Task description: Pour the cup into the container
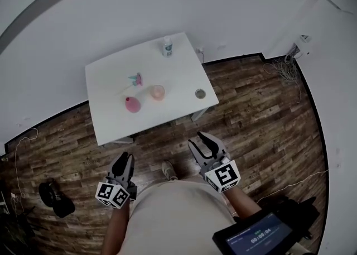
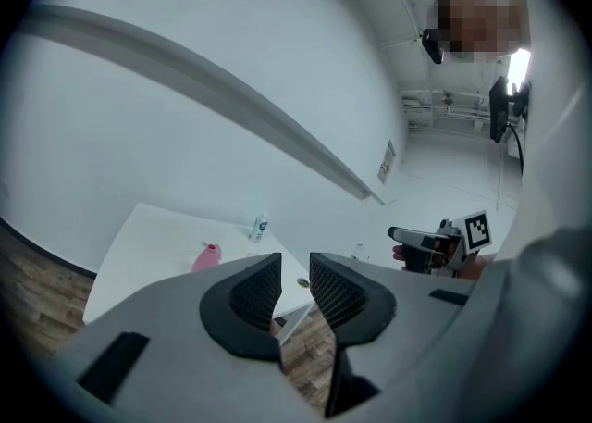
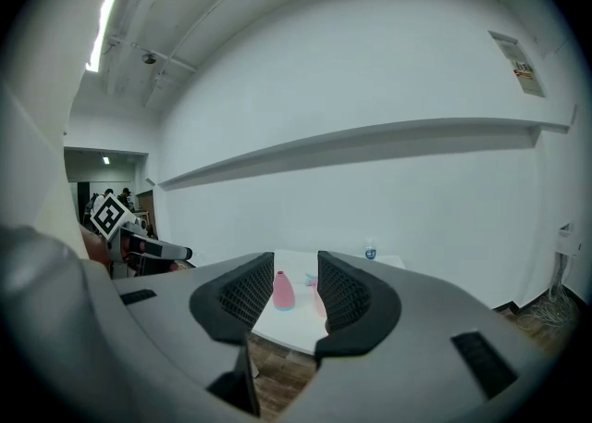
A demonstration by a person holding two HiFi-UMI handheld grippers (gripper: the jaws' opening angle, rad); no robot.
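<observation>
Bare lab-like recording room: white walls point(image 1: 83, 14), wood-laminate floor point(image 1: 262, 120), lone white table point(image 1: 106, 86) mid-frame, cable tangle point(image 1: 277, 70) upper right.

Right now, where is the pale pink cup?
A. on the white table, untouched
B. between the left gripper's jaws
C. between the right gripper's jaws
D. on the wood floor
A: the pale pink cup stands on the white table, while the left gripper and the right gripper hang empty over the wood floor, short of the table.
</observation>
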